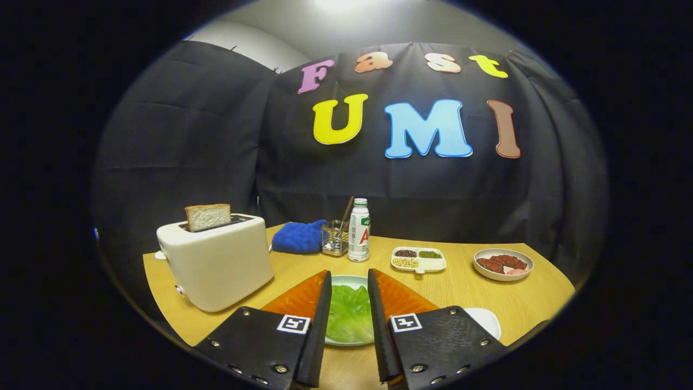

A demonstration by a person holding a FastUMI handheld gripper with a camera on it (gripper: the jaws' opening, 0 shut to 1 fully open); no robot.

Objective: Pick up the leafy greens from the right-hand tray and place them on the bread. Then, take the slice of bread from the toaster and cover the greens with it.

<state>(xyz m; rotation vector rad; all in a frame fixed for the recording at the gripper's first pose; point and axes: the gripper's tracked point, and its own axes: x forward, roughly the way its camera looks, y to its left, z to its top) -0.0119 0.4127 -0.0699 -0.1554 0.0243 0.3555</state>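
Tool (349, 281) hangs open over leafy greens (350, 314) on a plate (346, 280), gripping nothing; bread slice (208, 216) stands in the toaster (216, 265).

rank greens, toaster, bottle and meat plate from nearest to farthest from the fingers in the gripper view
1. Greens: between the open fingers.
2. Toaster: just beyond them, left.
3. Bottle: straight ahead, mid-table.
4. Meat plate: far right; about level with the bottle, so that order is uncertain.

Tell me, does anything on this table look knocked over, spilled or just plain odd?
Nothing stands out. The bread slice sits up out of the toaster, the bottle stands upright, and the divided tray and meat plate look tidy. The open gripper frames leafy greens on their plate.
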